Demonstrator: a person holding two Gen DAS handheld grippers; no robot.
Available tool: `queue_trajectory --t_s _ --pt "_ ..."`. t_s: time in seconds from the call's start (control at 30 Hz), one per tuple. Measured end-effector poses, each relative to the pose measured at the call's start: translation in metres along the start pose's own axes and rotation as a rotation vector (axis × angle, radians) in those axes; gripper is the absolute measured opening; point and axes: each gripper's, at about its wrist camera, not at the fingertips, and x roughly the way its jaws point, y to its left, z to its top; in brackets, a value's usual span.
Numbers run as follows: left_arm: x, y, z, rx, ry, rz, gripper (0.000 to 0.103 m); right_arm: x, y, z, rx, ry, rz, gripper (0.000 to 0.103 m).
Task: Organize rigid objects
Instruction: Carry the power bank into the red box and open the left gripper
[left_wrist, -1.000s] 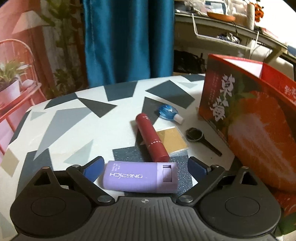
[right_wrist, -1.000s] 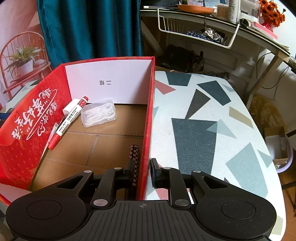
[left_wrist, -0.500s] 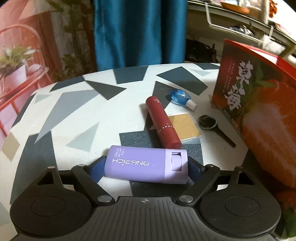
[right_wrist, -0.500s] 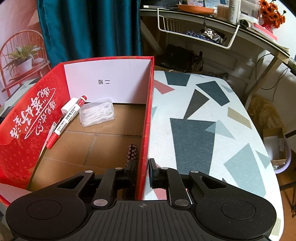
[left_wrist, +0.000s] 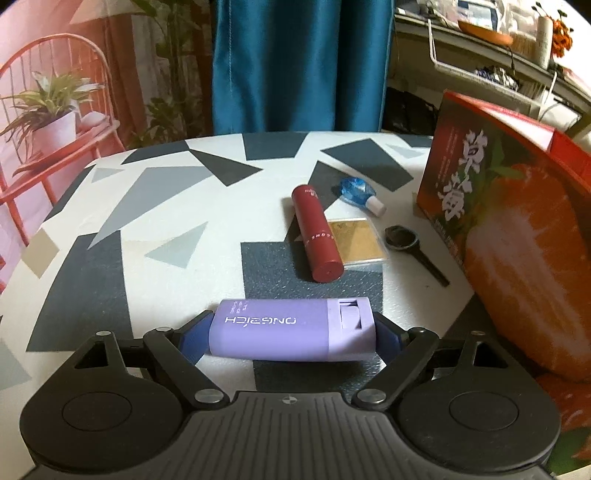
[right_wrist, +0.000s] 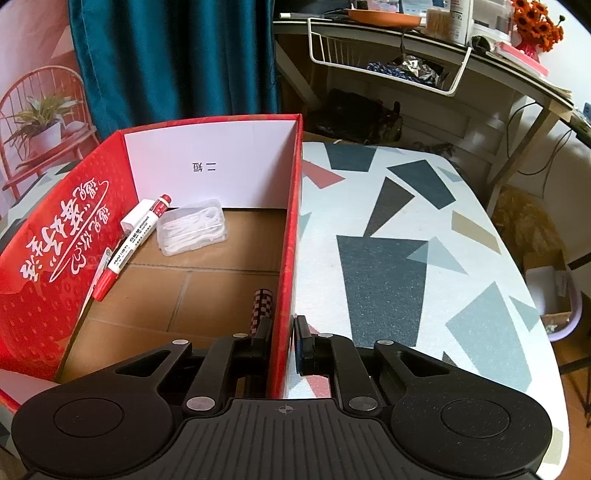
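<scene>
The left gripper clamps the lilac plastic case endwise; that long grip could pivot and drop it. The right gripper pinches the red cardboard box wall, which may buckle, at the case's two o'clock.

- Left gripper: matte black body, ribbed grey-black plate along the near edge with a small crosshair mark at its centre.
- Two round black housings, one each side, each with a shallow circular recess.
- Black linkage arms with triangular cut-outs; silver screw heads at the pivots.
- Fingers carry blue pads.
- Right gripper: same black body, ribbed plate, crosshair mark, round housings, silver screws.
- Its fingers are black, flat rectangular pads, no blue visible.
- No cables, sleeves or skin in view.
</scene>
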Motion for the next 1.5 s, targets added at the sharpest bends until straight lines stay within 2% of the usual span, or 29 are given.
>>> queue_trajectory --t_s 0.43,0.73,0.97,1.17,1.5 --pt "-0.041 -0.019 0.022 0.015 -0.106 -0.052 0.089 -0.003 -0.002 -0.001 0.015 -0.006 0.005 0.011" --pt "-0.064 -0.056 0.055 0.097 -0.208 -0.130 0.089 -0.003 -0.002 -0.001 0.019 -0.006 0.011 0.011" --pt "-0.064 -0.108 0.074 0.246 -0.274 -0.184 0.089 -0.003 -0.002 -0.001 0.018 -0.006 0.012 0.011" --pt "-0.053 -0.142 0.080 0.339 -0.289 -0.213 0.089 -0.003 -0.002 -0.001 0.017 -0.007 0.012 0.011" --pt "-0.029 -0.159 0.083 0.442 -0.269 -0.222 0.089 -0.002 -0.002 0.000 0.017 -0.007 0.018 0.012"
